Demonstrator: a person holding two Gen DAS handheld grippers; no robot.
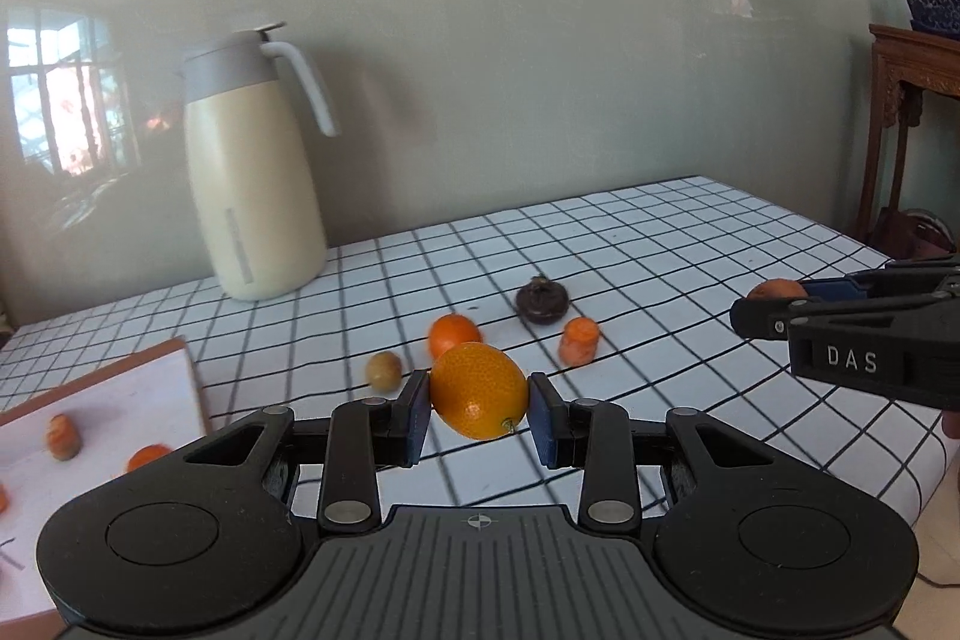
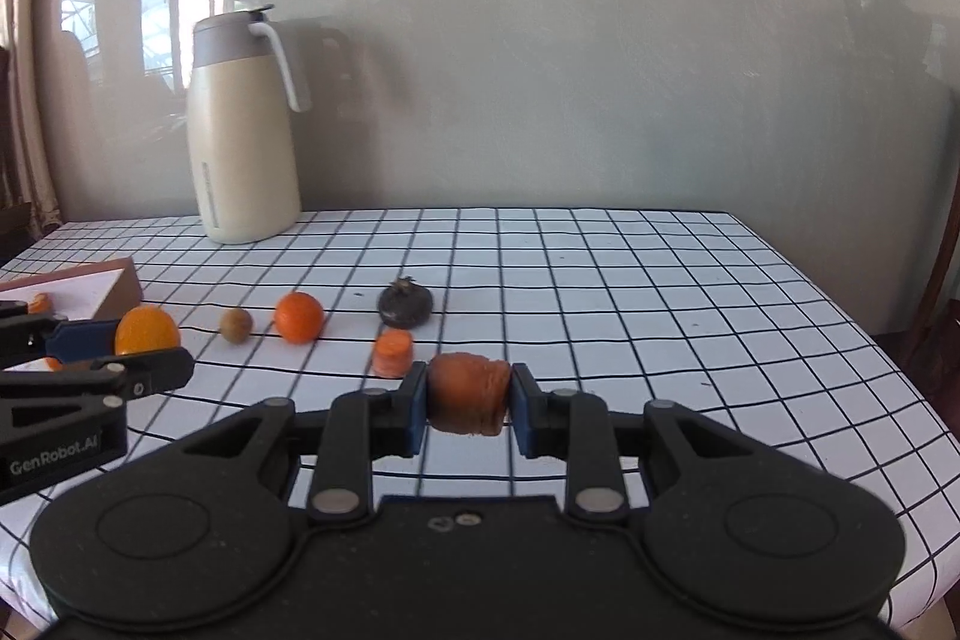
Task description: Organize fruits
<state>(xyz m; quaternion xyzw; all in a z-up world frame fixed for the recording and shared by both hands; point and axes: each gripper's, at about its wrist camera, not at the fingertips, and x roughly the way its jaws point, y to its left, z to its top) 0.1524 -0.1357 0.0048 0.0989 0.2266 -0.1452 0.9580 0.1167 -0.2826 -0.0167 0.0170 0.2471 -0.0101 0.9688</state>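
Fruits are what I'm sorting, and both of my tools are loaded at once. Furthest left sits the tray (image 1: 150,370), white inside with a brown rim, resting on the checked worktop (image 1: 690,244); some orange pieces already lie in it. My left tool (image 1: 480,403) is clenched on the orange citrus (image 1: 480,388), pads pressing its two rounded ends, and it hangs clear above the cloth. I judge it light, firm and a little slick in the peel; being egg-shaped it could squirt out if I squeeze harder, so a grip across its widest belly would seat it better.

Just beyond it on the worktop lie a small brownish-green fruit (image 2: 236,324), a round orange (image 2: 299,317), a dark wrinkled fruit (image 2: 406,307) and a short carrot stub (image 2: 393,352), all apart from one another. The dark one looks soft and old; I'd take it gently across its flat sides. The little round one will roll, so I'd come down squarely on it.

Further right my right tool (image 2: 468,400) is clenched on a carrot chunk (image 2: 468,391), pads on its two cut ends, also lifted off the cloth. It looks stiff, light and rough-skinned, so I expect it to hold well. A cream jug (image 2: 246,130) stands at the back, well clear.
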